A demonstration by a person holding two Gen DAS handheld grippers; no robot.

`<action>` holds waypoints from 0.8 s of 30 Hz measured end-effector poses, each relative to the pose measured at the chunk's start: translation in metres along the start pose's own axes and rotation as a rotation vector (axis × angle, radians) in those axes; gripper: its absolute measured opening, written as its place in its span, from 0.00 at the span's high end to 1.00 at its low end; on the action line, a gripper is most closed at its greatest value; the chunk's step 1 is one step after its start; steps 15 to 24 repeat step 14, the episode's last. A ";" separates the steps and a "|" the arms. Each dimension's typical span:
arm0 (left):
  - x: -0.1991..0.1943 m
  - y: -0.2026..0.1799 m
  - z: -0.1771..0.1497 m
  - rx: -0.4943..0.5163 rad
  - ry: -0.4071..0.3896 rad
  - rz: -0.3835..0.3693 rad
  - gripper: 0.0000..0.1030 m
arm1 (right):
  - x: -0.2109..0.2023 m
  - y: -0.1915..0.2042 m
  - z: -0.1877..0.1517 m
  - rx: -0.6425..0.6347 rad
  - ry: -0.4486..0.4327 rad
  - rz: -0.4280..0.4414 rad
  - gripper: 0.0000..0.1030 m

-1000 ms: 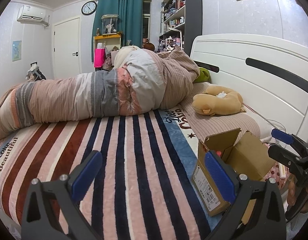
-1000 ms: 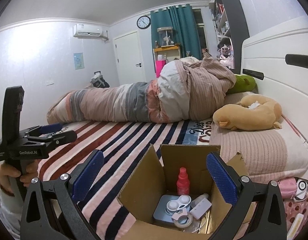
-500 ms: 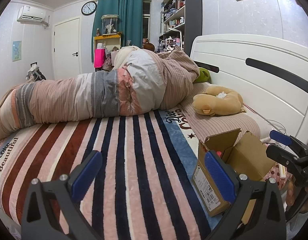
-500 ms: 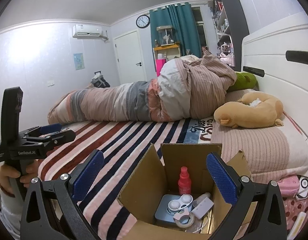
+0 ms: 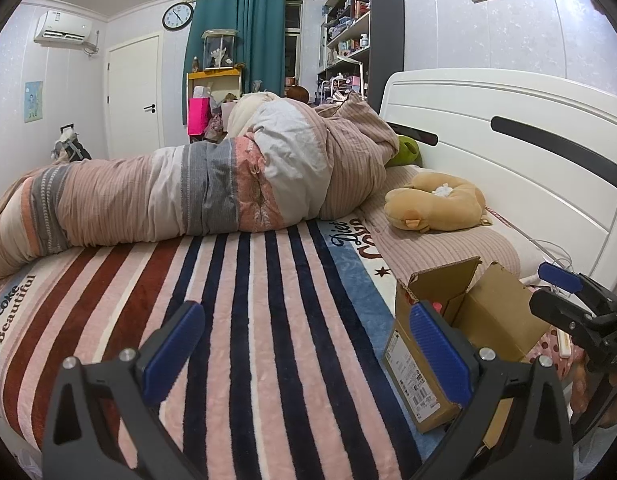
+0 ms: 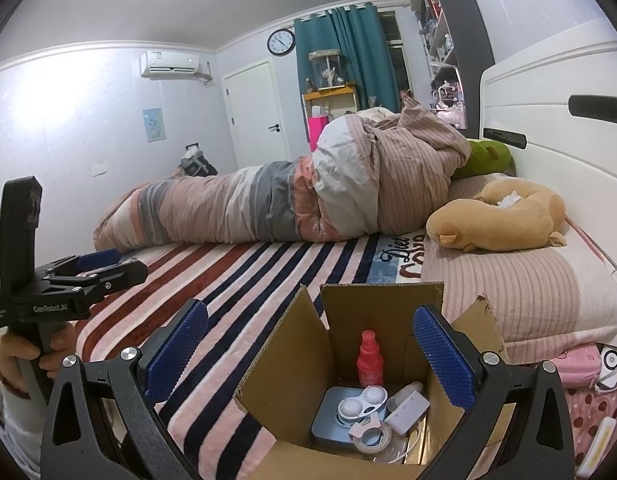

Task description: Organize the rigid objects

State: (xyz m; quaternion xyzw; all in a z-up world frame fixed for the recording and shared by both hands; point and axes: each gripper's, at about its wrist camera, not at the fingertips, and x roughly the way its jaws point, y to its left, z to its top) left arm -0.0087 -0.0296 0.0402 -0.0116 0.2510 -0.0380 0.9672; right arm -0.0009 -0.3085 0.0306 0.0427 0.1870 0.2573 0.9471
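Note:
An open cardboard box (image 6: 372, 320) stands on the striped bed; it also shows in the left wrist view (image 5: 488, 320). Inside lie a red bottle (image 6: 370, 360), a white contact lens case (image 6: 362, 402) on a grey-blue block, a small white device (image 6: 408, 404) and a tape roll (image 6: 370, 436). My right gripper (image 6: 308, 356) is open and empty, just above the box's near side; it shows from the side in the left wrist view (image 5: 564, 292). My left gripper (image 5: 304, 352) is open and empty over the striped blanket, left of the box, and also shows in the right wrist view (image 6: 104, 268).
A rolled quilt (image 5: 188, 196) lies across the bed's far side. A tan plush toy (image 5: 432, 200) rests on the pillow by the white headboard (image 5: 508, 152). Pink items (image 6: 580, 364) and a cable lie right of the box.
The right gripper has shifted slightly nearer over the box. The left gripper has barely moved.

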 end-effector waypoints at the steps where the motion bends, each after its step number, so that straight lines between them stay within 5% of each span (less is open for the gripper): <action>1: 0.000 0.000 0.000 -0.001 0.000 0.000 0.01 | 0.000 -0.001 0.000 0.000 0.000 0.001 0.00; 24: 0.001 -0.002 0.001 0.002 -0.002 0.007 0.01 | 0.000 0.003 0.000 0.003 0.001 -0.002 0.00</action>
